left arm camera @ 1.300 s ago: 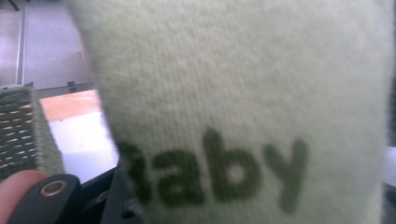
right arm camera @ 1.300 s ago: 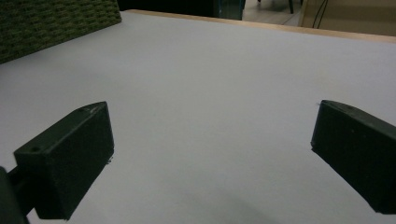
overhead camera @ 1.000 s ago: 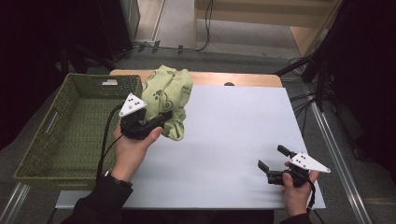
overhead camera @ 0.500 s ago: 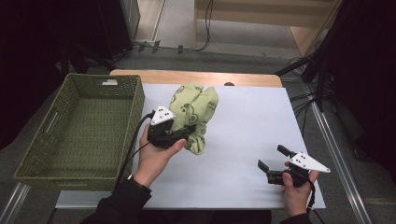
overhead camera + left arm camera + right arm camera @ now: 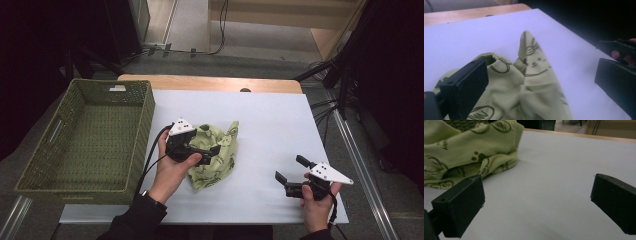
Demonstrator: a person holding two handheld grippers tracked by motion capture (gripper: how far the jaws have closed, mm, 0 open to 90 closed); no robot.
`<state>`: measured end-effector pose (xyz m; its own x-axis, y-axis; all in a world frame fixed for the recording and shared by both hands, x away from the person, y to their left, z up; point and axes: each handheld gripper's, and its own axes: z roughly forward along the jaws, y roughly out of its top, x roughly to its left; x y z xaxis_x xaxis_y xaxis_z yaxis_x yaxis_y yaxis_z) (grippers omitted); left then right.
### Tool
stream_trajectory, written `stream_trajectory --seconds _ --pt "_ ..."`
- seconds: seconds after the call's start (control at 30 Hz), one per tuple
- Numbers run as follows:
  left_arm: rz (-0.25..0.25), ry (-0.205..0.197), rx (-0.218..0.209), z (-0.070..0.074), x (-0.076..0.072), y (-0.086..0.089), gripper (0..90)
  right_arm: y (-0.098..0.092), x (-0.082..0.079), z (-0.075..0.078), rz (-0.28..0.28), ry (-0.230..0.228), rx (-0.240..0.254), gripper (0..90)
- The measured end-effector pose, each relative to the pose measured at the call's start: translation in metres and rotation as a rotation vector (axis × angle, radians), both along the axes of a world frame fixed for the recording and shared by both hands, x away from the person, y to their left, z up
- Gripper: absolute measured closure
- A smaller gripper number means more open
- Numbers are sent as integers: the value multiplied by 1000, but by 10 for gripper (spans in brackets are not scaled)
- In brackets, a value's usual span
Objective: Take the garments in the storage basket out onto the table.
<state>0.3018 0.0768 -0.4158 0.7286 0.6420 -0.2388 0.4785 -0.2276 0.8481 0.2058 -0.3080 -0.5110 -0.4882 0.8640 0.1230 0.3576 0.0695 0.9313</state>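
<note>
Compared with a second ago, the left gripper (image 5: 212, 152) has carried the light-green printed garment (image 5: 216, 159) from beside the woven basket (image 5: 82, 135) toward the near middle of the white table (image 5: 280, 125), where it now lies crumpled. Its jaws have just been opening and now stand wide apart, the cloth bunched loosely between them. The right gripper (image 5: 290, 176) is unmoved at the near right, jaws apart on nothing, well clear of the garment. The basket stands left of the table.

Overhead plus two close fingers-level views
</note>
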Motion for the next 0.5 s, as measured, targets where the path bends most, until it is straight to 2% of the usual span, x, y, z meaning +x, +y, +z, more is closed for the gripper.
stream_trajectory --seconds 0.1,0.23,0.4,0.5 --pt "12 -4 -13 -6 -5 10 0 10 -2 10 16 -13 -2 0" --pt "23 23 -33 -22 -12 21 0 26 -1 24 57 -28 17 0" --pt "19 46 -24 -39 -19 26 0 49 7 38 103 0 21 0" --pt "20 33 -1 -46 -24 27 0 63 17 42 124 21 15 0"
